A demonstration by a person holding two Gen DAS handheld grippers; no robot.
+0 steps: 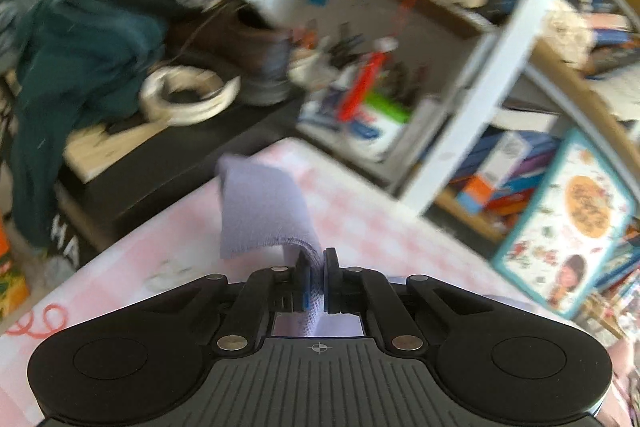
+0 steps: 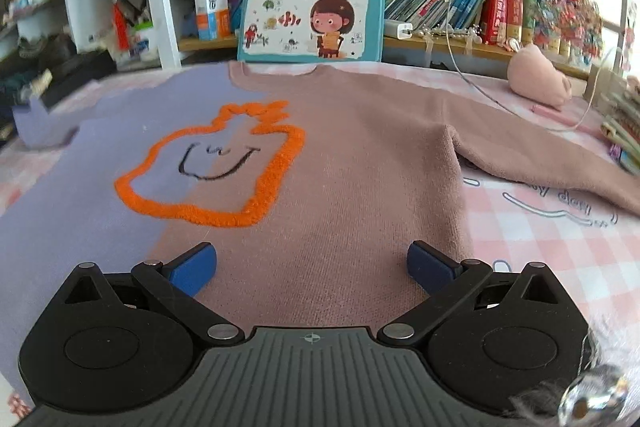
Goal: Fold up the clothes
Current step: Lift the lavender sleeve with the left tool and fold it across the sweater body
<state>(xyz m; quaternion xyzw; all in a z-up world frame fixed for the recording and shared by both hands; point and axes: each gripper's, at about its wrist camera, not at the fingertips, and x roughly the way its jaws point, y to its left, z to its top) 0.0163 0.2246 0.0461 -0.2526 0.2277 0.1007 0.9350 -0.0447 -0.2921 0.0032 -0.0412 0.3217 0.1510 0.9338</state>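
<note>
Pinching the lilac sleeve, left tool; right tool agape.

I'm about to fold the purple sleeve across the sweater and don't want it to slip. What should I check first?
1. Left gripper shut on the purple sleeve: ok.
2. Right gripper open, holding nothing: ok.
3. Sweater body lying flat on the checked cloth: ok.
4. Pink sleeve spread out, not yet folded: ok.
5. Depth of grip on the cuff: cannot tell.
</note>
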